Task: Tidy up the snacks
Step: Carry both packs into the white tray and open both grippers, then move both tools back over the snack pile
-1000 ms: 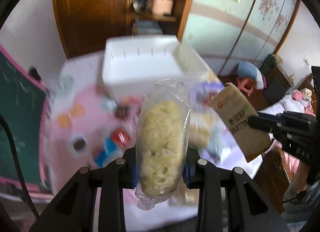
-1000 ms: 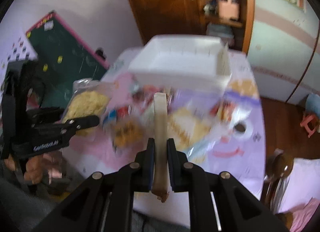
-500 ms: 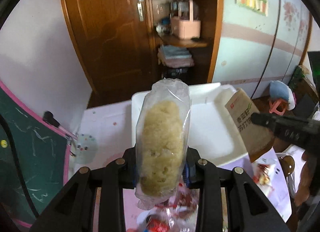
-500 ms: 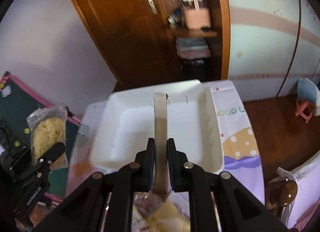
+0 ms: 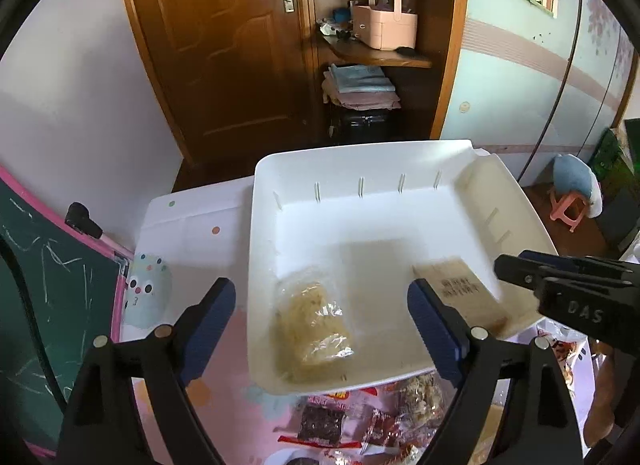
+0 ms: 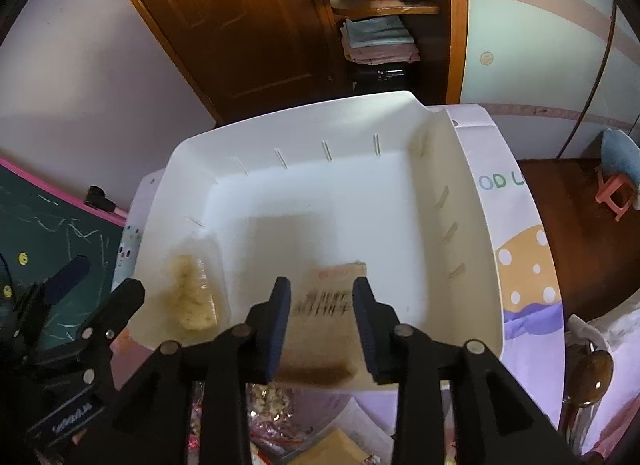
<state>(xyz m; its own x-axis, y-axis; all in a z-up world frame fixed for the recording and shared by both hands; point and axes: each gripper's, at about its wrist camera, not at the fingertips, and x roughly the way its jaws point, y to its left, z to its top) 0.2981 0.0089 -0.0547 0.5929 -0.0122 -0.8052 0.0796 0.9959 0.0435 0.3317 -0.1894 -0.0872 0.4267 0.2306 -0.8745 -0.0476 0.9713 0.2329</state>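
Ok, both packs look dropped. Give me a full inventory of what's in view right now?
bin: one, white, on the table, at its far end
clear pack: one, yellowish snack inside, lying in the bin's near-left part
brown packet: one, dark print, lying in the bin's near-right part
loose snacks: several, red and clear wrappers, on the table in front of the bin
tablecloth: one, pastel cartoon print, covering the table
chalkboard: one, green with pink frame, left of the table
left gripper: black, blue pads, open above the clear pack
right gripper: black, blue pads, open over the brown packet
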